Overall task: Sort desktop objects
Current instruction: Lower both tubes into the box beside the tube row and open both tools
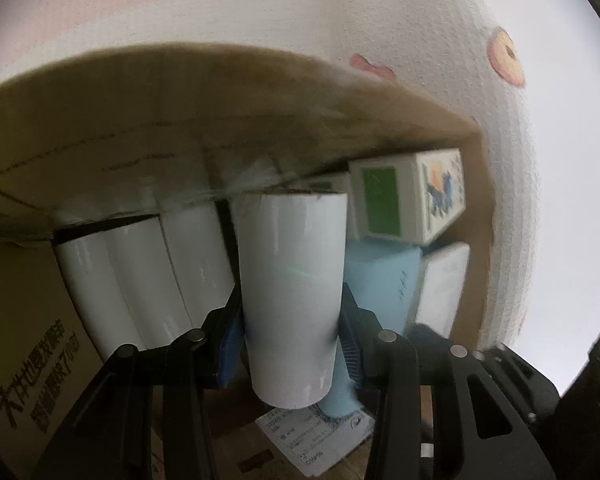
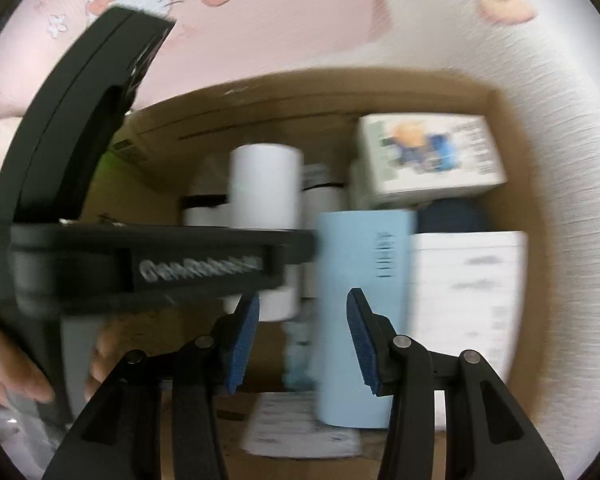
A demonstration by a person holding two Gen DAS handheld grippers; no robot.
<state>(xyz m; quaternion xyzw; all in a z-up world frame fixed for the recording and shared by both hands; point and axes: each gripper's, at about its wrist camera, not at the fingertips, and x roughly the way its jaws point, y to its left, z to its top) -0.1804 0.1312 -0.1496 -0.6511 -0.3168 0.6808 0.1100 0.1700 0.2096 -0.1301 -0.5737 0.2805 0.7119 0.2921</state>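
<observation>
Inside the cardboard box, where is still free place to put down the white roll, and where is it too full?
Free floor shows at the near end of the cardboard box, around the paper label, below the white roll in the left claw. The far end is crowded: white rolls on the left, the light blue box and the cartoon box stacked on the right.

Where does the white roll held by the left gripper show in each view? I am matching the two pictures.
Left wrist view: white roll at centre, clamped in the left gripper.
Right wrist view: centre left, standing above the left gripper's black body.
Shared landmark: the cartoon box, upper right in the cardboard box.
</observation>
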